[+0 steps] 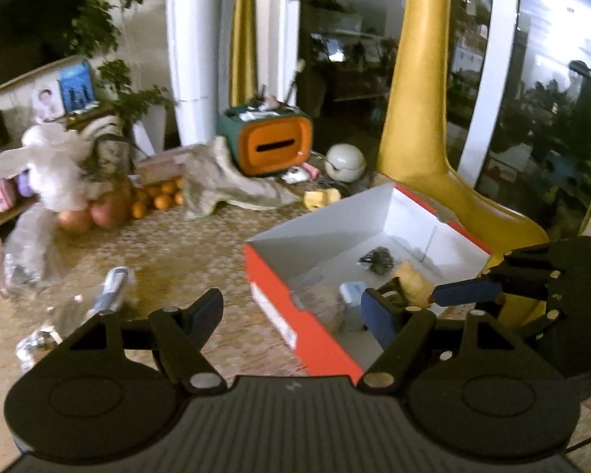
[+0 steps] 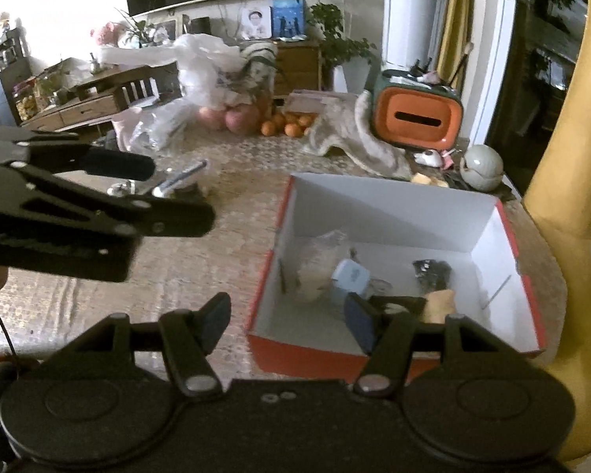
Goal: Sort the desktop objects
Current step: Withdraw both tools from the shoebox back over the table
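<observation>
Cluttered patterned tabletop (image 2: pixel 224 236) beside yellow curtains (image 1: pixel 421 90)

The red-sided cardboard box (image 2: pixel 394 213) has a matt white paper lining. Glossy orange plastic fronts the green tissue holder (image 2: pixel 417 118). A crumpled beige cloth (image 2: pixel 358 134) looks soft; the counter (image 2: pixel 232 244) wears a textured covering.

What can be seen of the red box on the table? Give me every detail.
The red box is an open, lidless cardboard box, orange-red outside and white inside, sitting flat on the patterned tablecloth. Inside lie a pale blue small item, a dark crumpled object, a yellowish piece and clear plastic wrap. Neither gripper touches it.
</observation>
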Demonstrator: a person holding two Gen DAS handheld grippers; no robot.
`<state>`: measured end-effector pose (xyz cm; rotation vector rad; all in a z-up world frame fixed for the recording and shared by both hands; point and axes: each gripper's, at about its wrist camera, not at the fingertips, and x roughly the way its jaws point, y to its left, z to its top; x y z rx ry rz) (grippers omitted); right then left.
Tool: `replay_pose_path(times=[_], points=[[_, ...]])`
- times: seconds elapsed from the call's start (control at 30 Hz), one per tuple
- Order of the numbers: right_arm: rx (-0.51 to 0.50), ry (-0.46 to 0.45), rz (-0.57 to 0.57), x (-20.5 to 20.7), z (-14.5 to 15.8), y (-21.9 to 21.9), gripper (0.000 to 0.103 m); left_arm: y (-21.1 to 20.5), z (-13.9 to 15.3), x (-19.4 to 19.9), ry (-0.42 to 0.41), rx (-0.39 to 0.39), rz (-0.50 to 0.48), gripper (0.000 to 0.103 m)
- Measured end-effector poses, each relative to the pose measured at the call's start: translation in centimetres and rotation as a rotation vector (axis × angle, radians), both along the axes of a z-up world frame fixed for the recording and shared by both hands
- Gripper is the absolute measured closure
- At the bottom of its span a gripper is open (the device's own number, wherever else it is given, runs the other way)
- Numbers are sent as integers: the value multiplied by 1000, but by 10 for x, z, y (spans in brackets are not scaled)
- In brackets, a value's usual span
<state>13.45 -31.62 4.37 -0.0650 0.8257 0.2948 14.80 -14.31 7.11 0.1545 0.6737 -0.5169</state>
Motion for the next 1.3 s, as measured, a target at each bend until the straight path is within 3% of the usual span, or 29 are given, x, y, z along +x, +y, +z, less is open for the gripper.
replay_pose_path(times=[0.17,0.73,1.3], points=[[2,-24,18,-6,4,20,40,36,2,-17,-22,-25,57,26],[15,-49,79,7,-5,93,39,152,-45,-53,-65,-9,296,1],[-18,-89,107,71,-25,166,39,216,-98,-26,-65,1,392,1]])
